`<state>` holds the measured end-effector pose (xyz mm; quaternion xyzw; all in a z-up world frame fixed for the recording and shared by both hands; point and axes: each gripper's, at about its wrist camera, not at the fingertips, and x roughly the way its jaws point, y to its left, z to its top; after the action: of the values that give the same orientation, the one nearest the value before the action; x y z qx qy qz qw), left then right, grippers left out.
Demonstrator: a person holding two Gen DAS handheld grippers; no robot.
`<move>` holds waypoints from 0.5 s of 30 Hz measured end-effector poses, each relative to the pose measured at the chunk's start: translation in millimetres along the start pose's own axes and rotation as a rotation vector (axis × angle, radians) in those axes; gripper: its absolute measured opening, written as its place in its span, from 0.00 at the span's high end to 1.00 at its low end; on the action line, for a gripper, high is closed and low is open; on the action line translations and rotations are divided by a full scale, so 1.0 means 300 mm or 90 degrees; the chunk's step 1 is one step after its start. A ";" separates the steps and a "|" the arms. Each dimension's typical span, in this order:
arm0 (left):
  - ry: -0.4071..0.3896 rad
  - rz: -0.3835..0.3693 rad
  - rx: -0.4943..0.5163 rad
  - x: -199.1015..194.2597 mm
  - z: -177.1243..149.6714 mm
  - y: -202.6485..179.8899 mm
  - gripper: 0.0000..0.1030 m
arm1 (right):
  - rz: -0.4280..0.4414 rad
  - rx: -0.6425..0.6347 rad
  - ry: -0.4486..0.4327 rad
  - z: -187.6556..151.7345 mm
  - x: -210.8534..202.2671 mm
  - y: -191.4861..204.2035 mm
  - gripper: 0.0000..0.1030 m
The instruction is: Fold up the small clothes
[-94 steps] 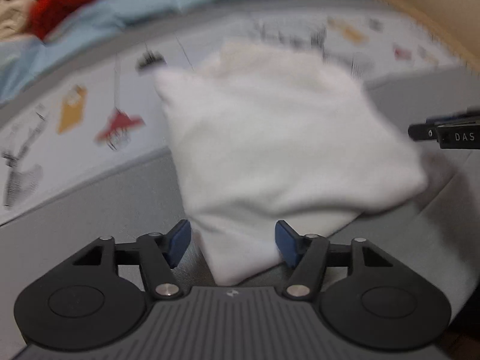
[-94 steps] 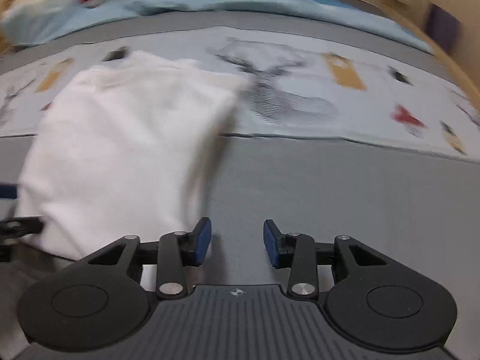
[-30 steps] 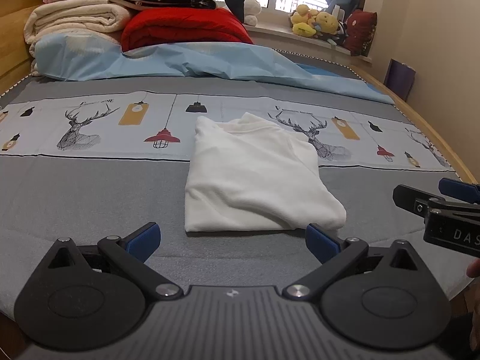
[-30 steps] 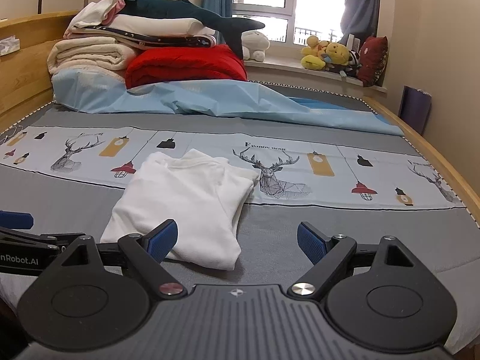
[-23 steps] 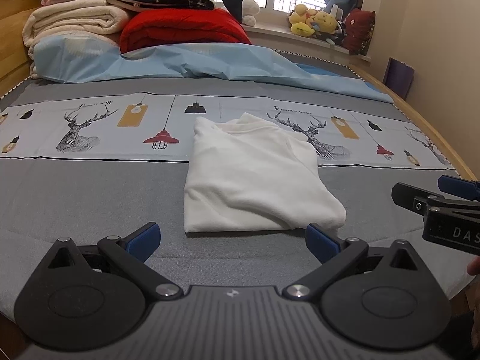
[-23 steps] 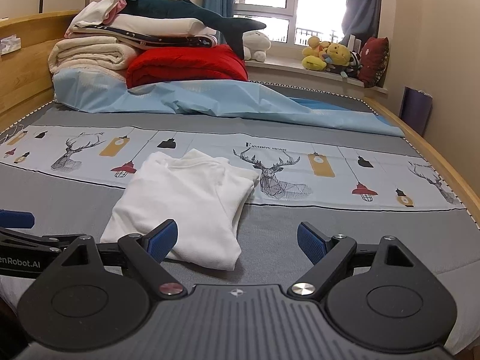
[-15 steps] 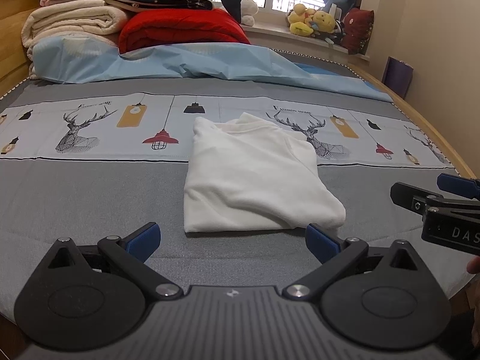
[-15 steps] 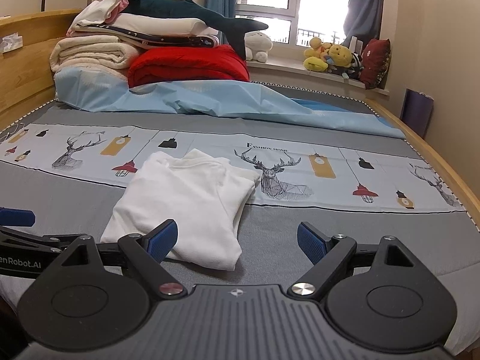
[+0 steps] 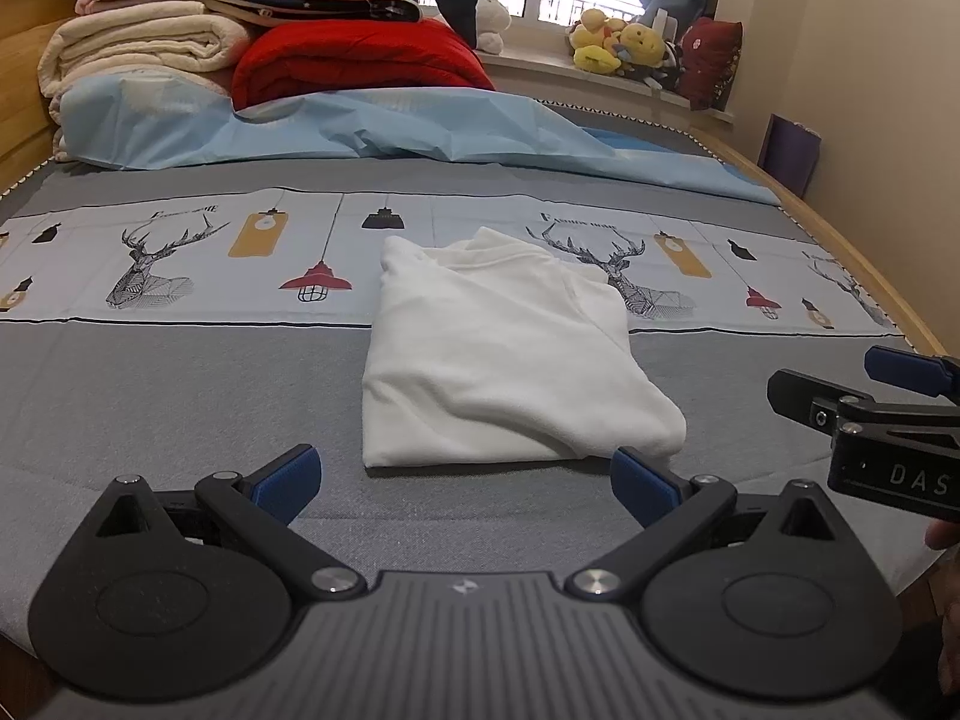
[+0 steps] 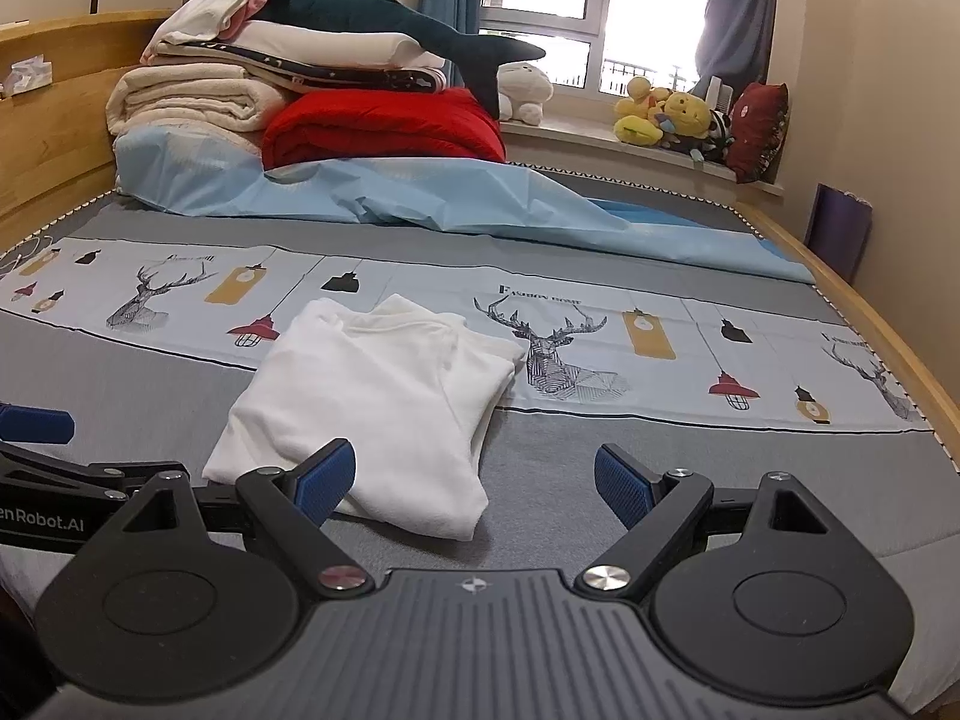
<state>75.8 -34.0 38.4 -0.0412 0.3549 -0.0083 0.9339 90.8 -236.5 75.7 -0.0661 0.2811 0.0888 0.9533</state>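
The folded shirt is seen mid-frame on the bed, just ahead of the left gripper; both grippers' jaws are held apart, empty.

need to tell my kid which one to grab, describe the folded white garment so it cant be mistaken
On the grey bed cover, look near the front edge, just below the printed deer-and-lantern band. The folded white garment lies alone and flat there, unlike the cream blankets stacked at the headboard.
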 end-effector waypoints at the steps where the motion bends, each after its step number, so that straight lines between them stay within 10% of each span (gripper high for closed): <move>1: 0.000 0.000 0.000 0.000 0.000 -0.001 0.00 | 0.000 -0.001 0.000 0.000 -0.001 0.001 0.15; 15: 0.000 -0.006 0.007 0.008 -0.002 -0.006 0.00 | 0.005 -0.008 -0.001 0.000 -0.001 -0.001 0.15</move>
<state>77.1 -35.9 36.4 -0.0375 0.3544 -0.0147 0.9342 90.6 -237.0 75.7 -0.0711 0.2799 0.0941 0.9527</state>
